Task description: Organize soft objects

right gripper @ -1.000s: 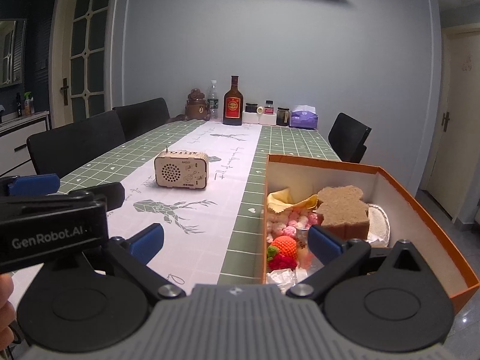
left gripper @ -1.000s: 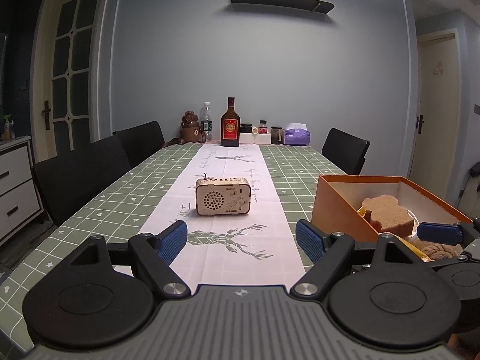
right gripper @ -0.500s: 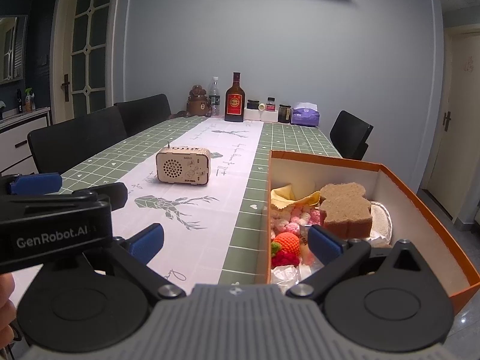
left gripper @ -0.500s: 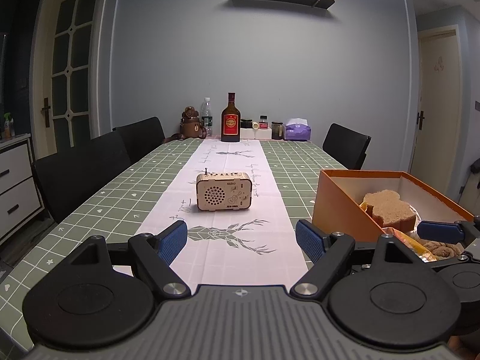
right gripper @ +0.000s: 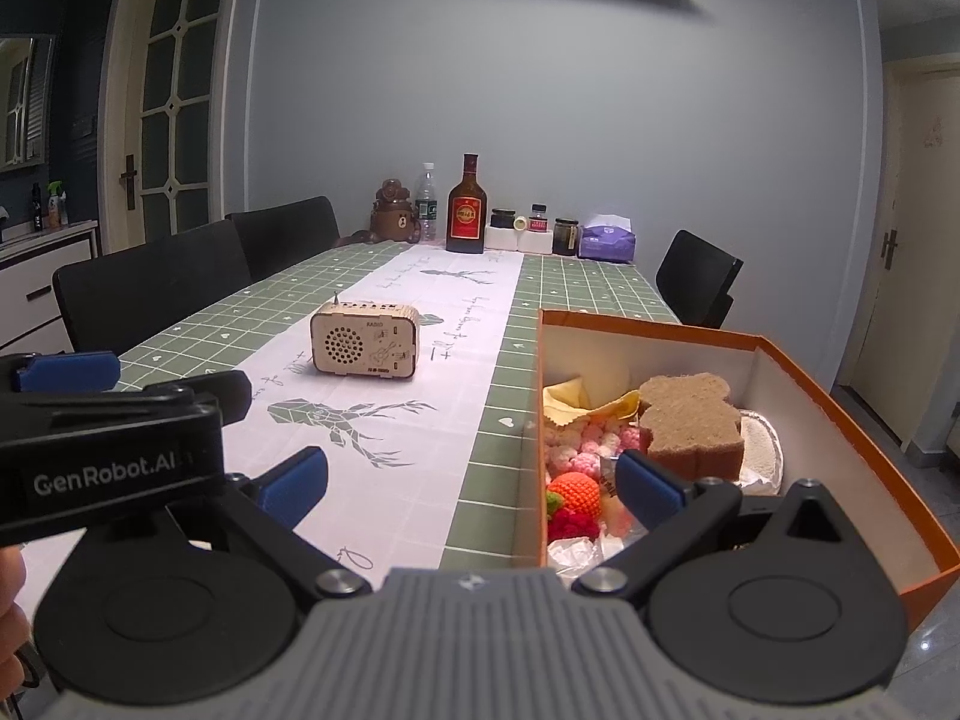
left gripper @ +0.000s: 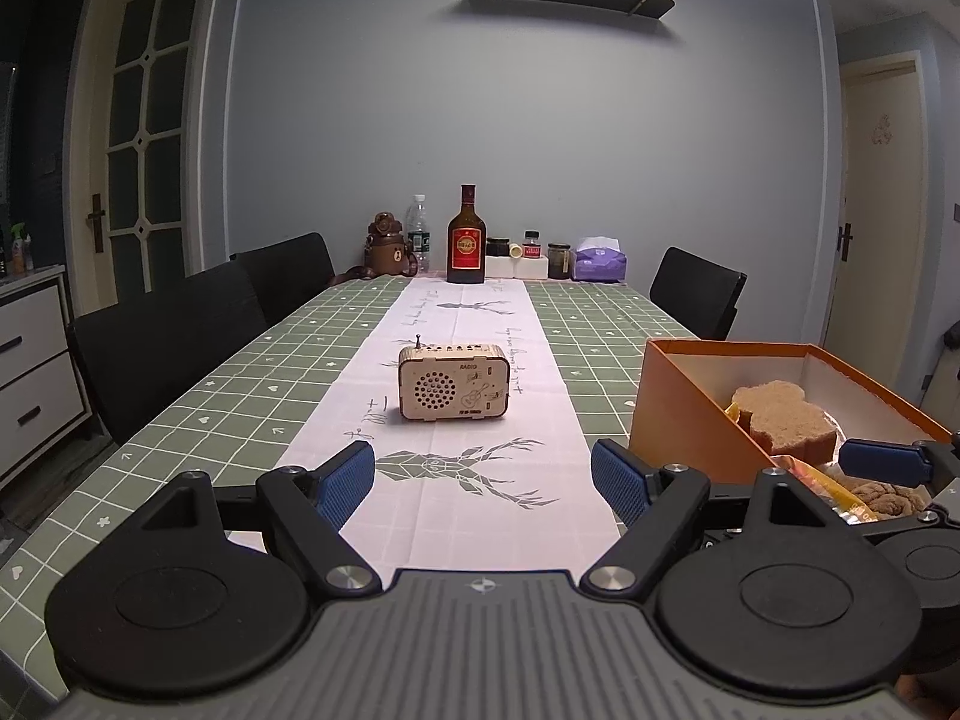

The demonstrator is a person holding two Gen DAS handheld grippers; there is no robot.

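Observation:
An orange box (left gripper: pixel 678 402) (right gripper: pixel 840 420) stands at the table's right side, white inside. It holds a brown bear-shaped sponge (left gripper: pixel 783 417) (right gripper: pixel 690 423), yellow cloth (right gripper: pixel 576 399), pink knitted balls (right gripper: pixel 591 441), an orange knitted fruit (right gripper: pixel 575 493) and a red knitted one (right gripper: pixel 573 525). My left gripper (left gripper: pixel 483 477) hangs open over the white runner, left of the box, nothing between its fingers. My right gripper (right gripper: pixel 471 483) is open across the box's near left wall, its right fingertip (right gripper: pixel 651 489) above the soft items. The right gripper's blue fingertip (left gripper: pixel 885 462) shows in the left wrist view.
A small wooden radio (left gripper: pixel 454 382) (right gripper: pixel 364 348) sits mid-table on the runner (left gripper: pixel 456 468). Bottles, jars, a bear-shaped container and a tissue pack (left gripper: pixel 600 261) line the far end. Black chairs (left gripper: pixel 162 342) flank both sides. A hand (right gripper: pixel 9 612) shows at the lower left.
Both grippers have drawn back and risen slightly, so the radio and box sit a little lower and farther. Both stay open; nothing was taken or released.

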